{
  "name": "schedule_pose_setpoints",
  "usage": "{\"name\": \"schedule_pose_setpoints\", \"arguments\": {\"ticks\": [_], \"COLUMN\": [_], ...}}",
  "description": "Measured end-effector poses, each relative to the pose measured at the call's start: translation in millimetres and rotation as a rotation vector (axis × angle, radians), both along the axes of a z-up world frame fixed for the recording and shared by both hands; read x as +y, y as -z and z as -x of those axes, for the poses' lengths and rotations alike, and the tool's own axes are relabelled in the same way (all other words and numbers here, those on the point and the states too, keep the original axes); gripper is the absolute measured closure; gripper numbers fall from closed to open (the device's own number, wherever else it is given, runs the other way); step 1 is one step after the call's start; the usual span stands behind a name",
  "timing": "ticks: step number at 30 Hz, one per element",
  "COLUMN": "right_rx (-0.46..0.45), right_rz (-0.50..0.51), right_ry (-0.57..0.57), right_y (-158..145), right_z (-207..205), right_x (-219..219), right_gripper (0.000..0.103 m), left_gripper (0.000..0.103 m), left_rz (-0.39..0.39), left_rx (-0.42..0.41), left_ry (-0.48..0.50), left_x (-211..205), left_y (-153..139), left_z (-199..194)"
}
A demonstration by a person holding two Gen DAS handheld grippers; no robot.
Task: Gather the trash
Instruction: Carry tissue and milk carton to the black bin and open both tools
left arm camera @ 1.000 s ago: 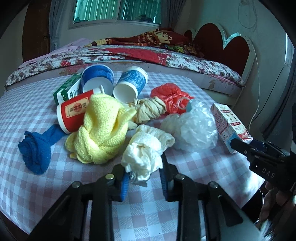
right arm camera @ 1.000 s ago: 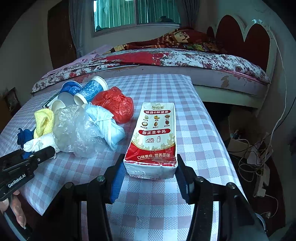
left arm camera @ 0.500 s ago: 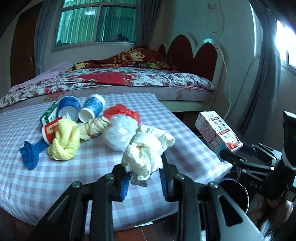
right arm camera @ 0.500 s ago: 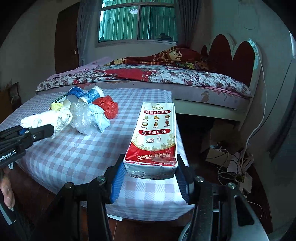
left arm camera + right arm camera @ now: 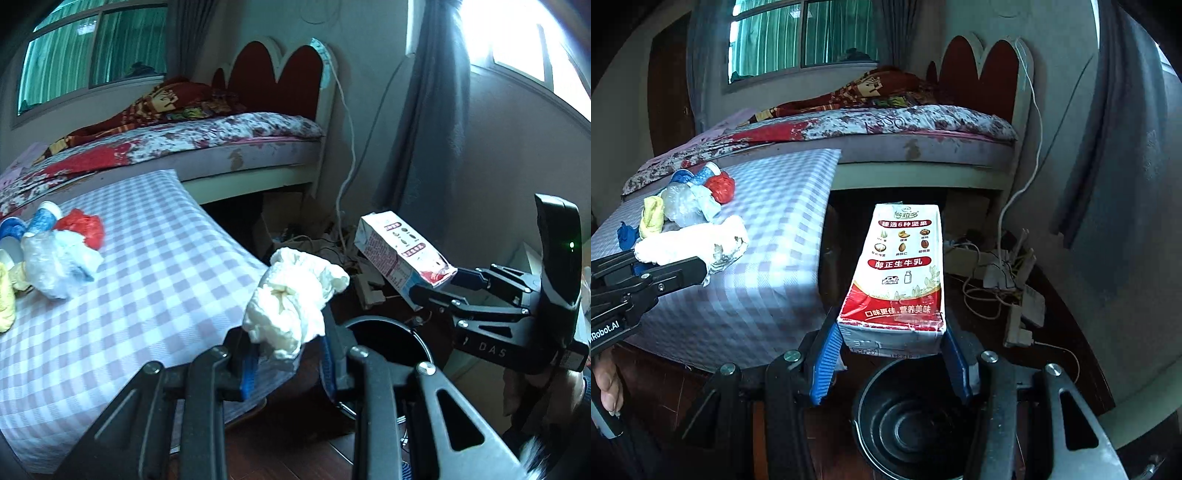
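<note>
Left wrist: left gripper [image 5: 288, 347] jaws clamped on crumpled white paper wad [image 5: 291, 299], held past desk [image 5: 147, 280] edge, above black bin [image 5: 388, 343]. Right wrist: right gripper [image 5: 890, 358] jaws partly open, gripping milk carton [image 5: 897, 277] over the bin [image 5: 908, 417]; remaining trash pile [image 5: 683, 206] on desk.

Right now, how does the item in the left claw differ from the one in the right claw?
The wad is soft, crumpled and plain white; the carton is a rigid box printed in red and white. The left claw is pinched narrowly on the wad; the right claw stands wider, spanning the carton's base. Both are held off the table, near the black bin on the floor.
</note>
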State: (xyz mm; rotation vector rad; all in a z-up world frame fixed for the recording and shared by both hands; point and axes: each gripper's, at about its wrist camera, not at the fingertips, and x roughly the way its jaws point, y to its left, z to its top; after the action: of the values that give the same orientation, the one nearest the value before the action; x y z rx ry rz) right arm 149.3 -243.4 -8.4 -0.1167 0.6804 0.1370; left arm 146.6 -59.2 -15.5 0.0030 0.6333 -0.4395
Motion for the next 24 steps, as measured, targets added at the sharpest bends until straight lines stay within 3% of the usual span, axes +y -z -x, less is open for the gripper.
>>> {"name": "schedule_pose_setpoints", "arguments": {"ticks": [6,16,18,19,20,21,24], "right_rx": [0.086,0.207,0.228,0.25,0.266,0.266,0.268], "right_rz": [0.012,-0.016,-0.036,-0.022,-0.003,-0.009,-0.013], "right_ry": [0.038,0.037,0.018,0.042,0.086,0.112,0.149], "right_y": [29,66,73,79,84,86,84], "right_z": [15,22,20,16,12,10,8], "right_x": [-42,-83,-88,-91,-95,-101,-108], "right_gripper": [0.05,0.049,0.044,0.019,0.005,0.005,0.005], "left_gripper": [0.074,0.073,0.055,0.042,0.02,0.01,0.001], "left_rz": [-0.024,-0.057,-0.04,-0.048,-0.056,-0.061,-0.075], "left_rx": [0.065,0.205,0.246,0.248,0.234,0.212,0.189], "left_ry": [0.138,0.261,0.298,0.268,0.229,0.191,0.112], "left_x": [-47,-92,-101,-100,-96,-91,-78], "left_y": [20,61,68,70,69,67,63], "left_z": [-2,-10,-14,-19,-19,-18,-15]}}
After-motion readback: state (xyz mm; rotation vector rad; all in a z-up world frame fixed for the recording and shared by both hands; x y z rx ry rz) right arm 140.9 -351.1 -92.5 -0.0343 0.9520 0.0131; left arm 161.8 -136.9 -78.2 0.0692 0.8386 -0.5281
